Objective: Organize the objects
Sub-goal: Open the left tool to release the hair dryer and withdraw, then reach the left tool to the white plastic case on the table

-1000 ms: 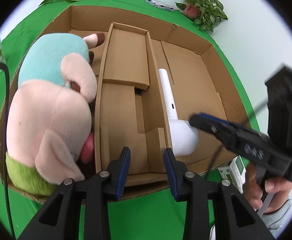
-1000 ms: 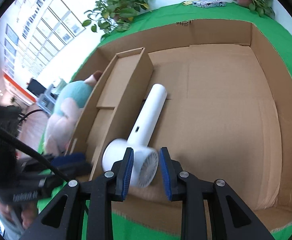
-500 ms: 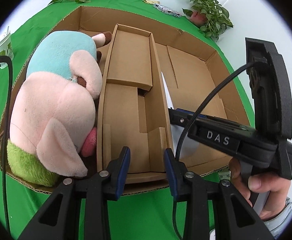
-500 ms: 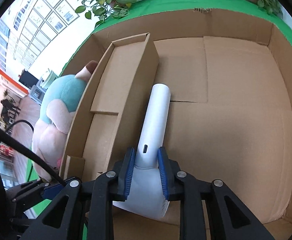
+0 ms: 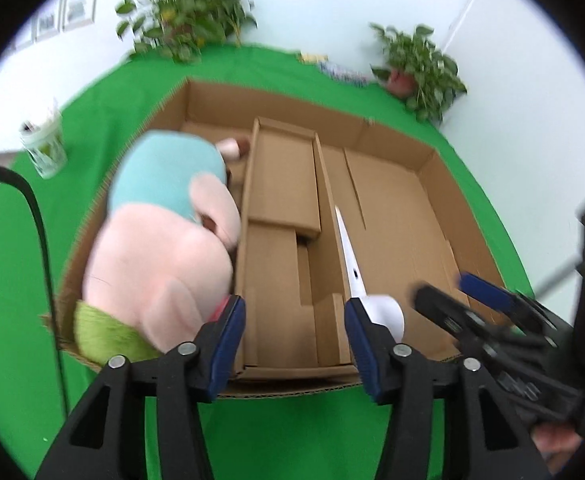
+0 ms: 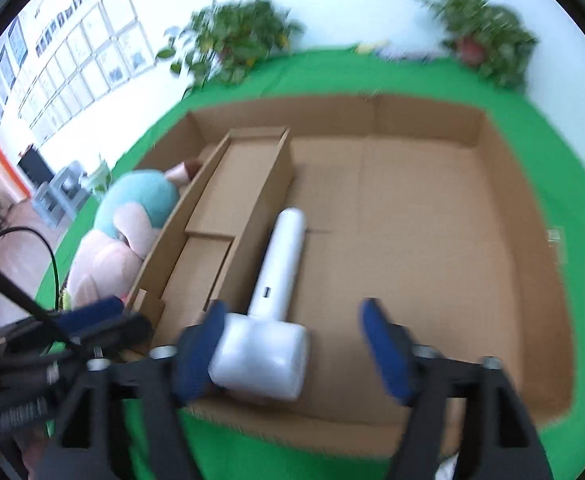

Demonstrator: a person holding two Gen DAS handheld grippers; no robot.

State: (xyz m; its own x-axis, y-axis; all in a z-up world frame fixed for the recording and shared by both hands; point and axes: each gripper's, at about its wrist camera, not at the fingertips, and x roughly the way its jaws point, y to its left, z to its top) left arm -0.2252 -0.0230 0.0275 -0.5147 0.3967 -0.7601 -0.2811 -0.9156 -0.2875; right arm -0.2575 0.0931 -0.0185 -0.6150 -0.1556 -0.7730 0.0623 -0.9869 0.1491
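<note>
A white handheld fan (image 6: 272, 308) lies on the floor of the big cardboard box (image 6: 524, 248), handle pointing away, along the inner cardboard divider (image 6: 236, 216). My right gripper (image 6: 296, 344) is open above the fan's head, touching nothing. In the left wrist view the fan (image 5: 356, 280) shows beside the divider (image 5: 284, 248). A pink and teal plush toy (image 5: 160, 248) fills the box's left compartment. My left gripper (image 5: 294, 340) is open and empty over the box's near edge. The right gripper (image 5: 484, 304) shows at its right.
A green cloth (image 5: 12, 280) covers the table. A cup (image 5: 44, 144) stands at the far left. Potted plants (image 5: 420, 68) stand at the back. The box's right compartment (image 6: 432, 240) holds only the fan.
My right gripper has opened, let go of the fan's handle and pulled back up. The fan now lies in the box. My left gripper has drawn back and risen a little.
</note>
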